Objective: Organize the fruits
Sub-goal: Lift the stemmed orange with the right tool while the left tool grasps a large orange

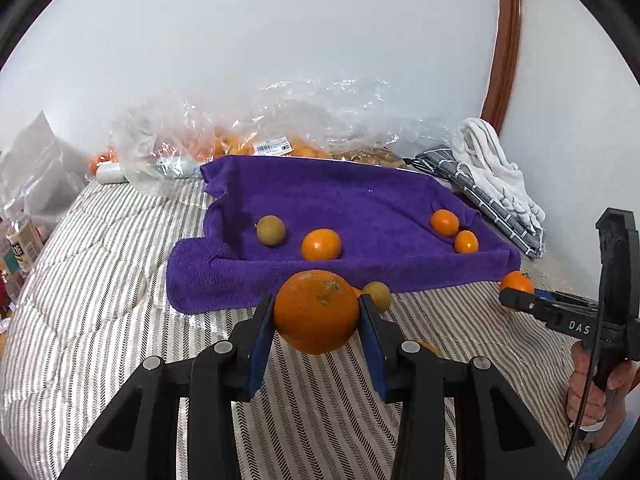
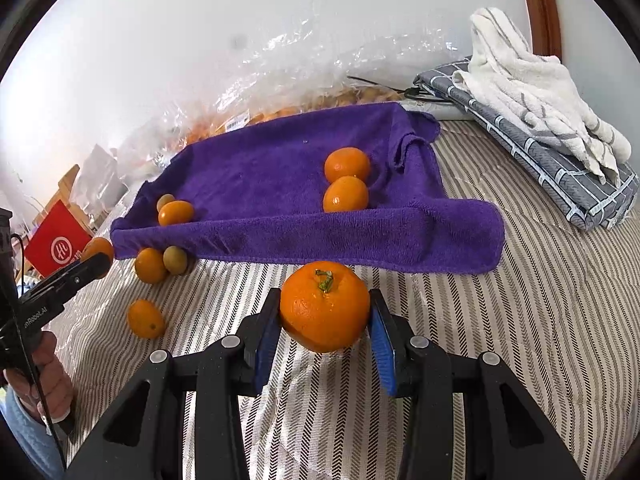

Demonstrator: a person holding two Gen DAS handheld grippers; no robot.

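Both grippers loaded, one orange each, staged at the purple towel's near edge.

Left gripper (image 1: pixel 316 316): jaws clenched on a blemished orange (image 1: pixel 316 312), held level just short of the purple towel (image 1: pixel 340 200), which I read as the drop zone since four fruits already sit in it, sorted toward its two ends. Loose fruit lies on the striped bedspread (image 2: pixel 540 320). Right gripper (image 2: pixel 325 316): jaws grasping a stemmed orange (image 2: pixel 325 308), stem up, pointed straight at the towel's rolled front edge.
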